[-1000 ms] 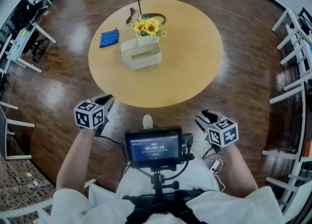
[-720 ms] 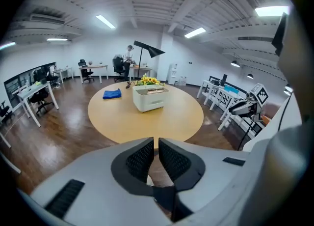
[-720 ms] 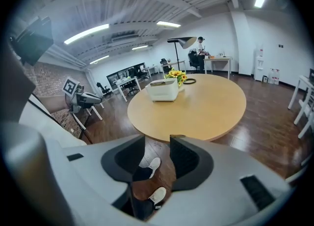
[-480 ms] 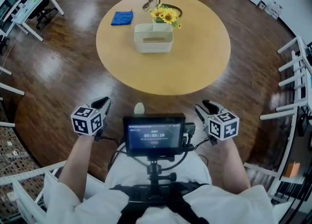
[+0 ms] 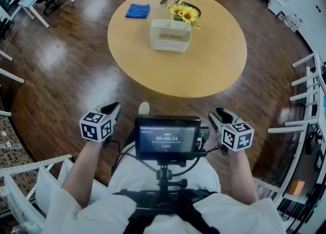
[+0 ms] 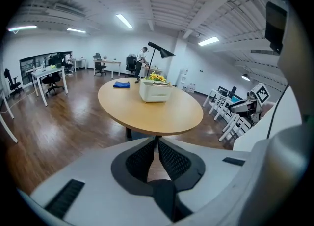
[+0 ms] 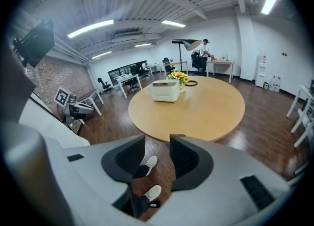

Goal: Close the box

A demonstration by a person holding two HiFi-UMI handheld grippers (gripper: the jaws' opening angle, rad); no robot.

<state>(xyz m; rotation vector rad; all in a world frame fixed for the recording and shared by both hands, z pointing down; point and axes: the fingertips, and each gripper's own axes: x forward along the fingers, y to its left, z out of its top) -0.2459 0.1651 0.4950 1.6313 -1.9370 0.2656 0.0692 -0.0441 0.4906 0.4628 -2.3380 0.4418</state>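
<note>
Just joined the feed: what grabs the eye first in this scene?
A big round wooden table fills the head view's upper middle, bearing a white box, sunflowers just behind it and a blue cloth to the left. Both grippers hang short of the table, the left gripper shut, the right gripper open and empty.

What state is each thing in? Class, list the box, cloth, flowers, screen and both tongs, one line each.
Box, open on top, untouched.
Cloth, lying flat.
Flowers, upright beside the box.
Screen, lit.
Left tongs, shut, empty.
Right tongs, open, empty.
</note>
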